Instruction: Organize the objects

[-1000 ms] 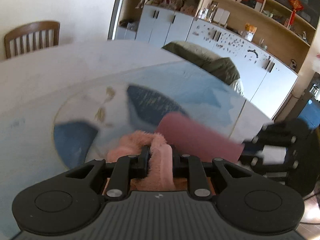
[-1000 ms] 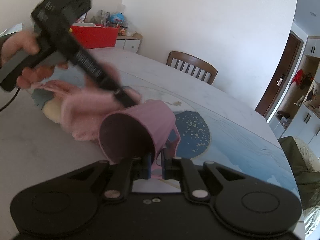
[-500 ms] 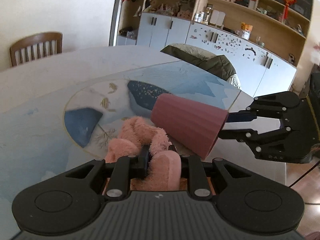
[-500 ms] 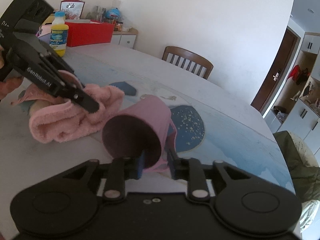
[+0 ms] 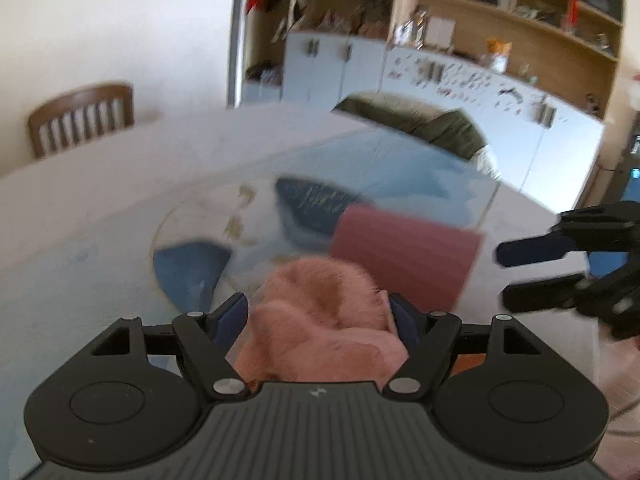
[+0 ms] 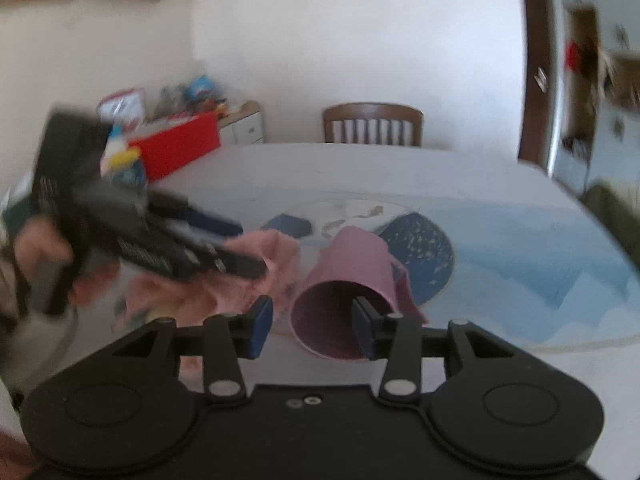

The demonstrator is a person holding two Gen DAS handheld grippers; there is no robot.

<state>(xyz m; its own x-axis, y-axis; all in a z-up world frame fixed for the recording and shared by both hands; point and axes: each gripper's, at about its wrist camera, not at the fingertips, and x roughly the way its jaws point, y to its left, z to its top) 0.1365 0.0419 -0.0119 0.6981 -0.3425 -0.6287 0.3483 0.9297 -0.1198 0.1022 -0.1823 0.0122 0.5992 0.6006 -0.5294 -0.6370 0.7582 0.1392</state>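
Note:
A pink ribbed cup [image 6: 348, 284] lies on its side on the table, mouth toward the right wrist camera; it also shows in the left wrist view [image 5: 404, 252]. A fluffy pink towel [image 5: 320, 320] lies bunched between the spread fingers of my left gripper [image 5: 318, 314], which is open. My right gripper [image 6: 312, 322] is open, its fingers just in front of the cup's rim, not gripping it. In the left wrist view the right gripper [image 5: 544, 272] sits right of the cup. In the right wrist view the left gripper [image 6: 248, 256] rests over the towel [image 6: 240, 280].
The table [image 5: 120, 184] carries a blue and white patterned mat [image 6: 520, 248]. A red box [image 6: 176, 148] and a bottle [image 6: 124, 160] stand at its far left. A wooden chair [image 6: 372, 124] stands behind. Cabinets [image 5: 440, 80] and a sofa [image 5: 432, 124] lie beyond.
Both grippers have opened: the left let go of the towel, the right let go of the cup. The cup now lies on the table and the right gripper has drawn back.

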